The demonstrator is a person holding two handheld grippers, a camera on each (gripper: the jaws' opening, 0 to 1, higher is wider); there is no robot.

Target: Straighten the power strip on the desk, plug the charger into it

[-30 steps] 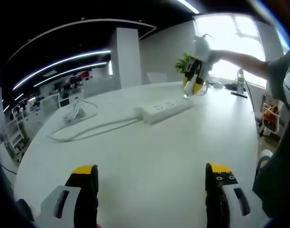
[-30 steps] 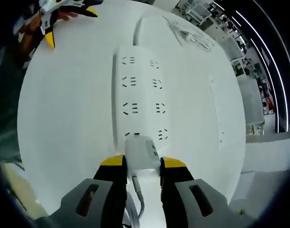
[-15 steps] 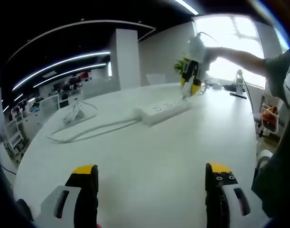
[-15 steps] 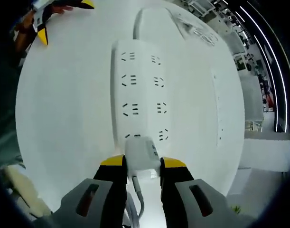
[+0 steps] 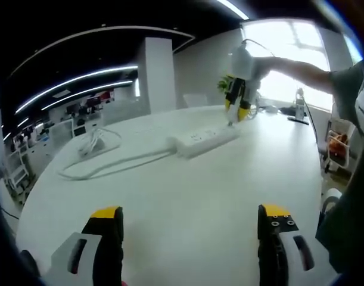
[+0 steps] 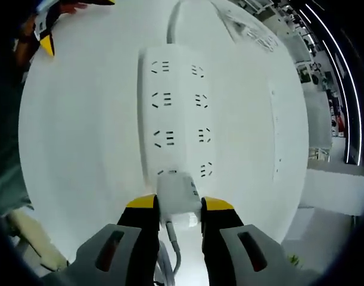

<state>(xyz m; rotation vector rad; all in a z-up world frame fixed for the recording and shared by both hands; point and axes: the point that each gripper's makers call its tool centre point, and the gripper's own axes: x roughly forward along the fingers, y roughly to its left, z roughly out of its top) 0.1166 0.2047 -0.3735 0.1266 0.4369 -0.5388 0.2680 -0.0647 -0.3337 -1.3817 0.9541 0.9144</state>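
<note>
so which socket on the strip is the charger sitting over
The left-column socket at the end nearest the right tongs. The charger covers most of it, on the power strip; the other seven sockets farther up are uncovered.

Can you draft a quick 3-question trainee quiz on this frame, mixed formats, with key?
1. True or false: the left gripper has its jaws shut on the cable.
2. Multiple choice: in the right gripper view, the right gripper holds
A. a white charger
B. a green plant
C. nothing
3. Short answer: at which part of the power strip is the charger held, relative to the end where the cable leaves it?

Key
1. False: the jaws stand wide apart over the bare desk.
2. A
3. The opposite end, over the sockets nearest the gripper.
</note>
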